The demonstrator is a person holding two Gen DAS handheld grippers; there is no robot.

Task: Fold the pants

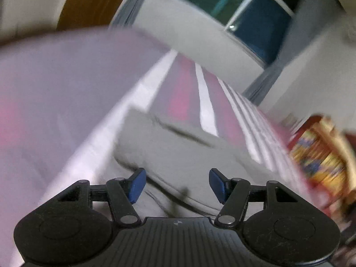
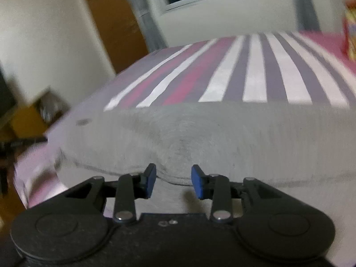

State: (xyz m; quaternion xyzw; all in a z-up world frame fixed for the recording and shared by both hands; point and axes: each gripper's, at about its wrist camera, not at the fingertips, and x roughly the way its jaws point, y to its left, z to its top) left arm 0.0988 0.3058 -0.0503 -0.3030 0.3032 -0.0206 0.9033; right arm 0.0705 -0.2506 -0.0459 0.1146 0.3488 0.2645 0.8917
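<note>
Pants [image 2: 200,138]: grey, laid on striped bed [image 2: 255,77].
L gripper [image 1: 177,185]: jaws apart, nothing held, above pants.
R gripper [image 2: 174,181]: jaws apart, nothing held, at pants' near edge.

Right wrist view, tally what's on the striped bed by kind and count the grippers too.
Grey fabric pants: 1
Black two-finger right gripper with blue pads: 1
Colourful box at the far right edge: 1
Total: 3

A bed [image 2: 255,84] is covered by a striped sheet; behind it a window [image 1: 255,15], a wooden door [image 2: 115,29] and a colourful box [image 1: 320,155] are seen.
</note>
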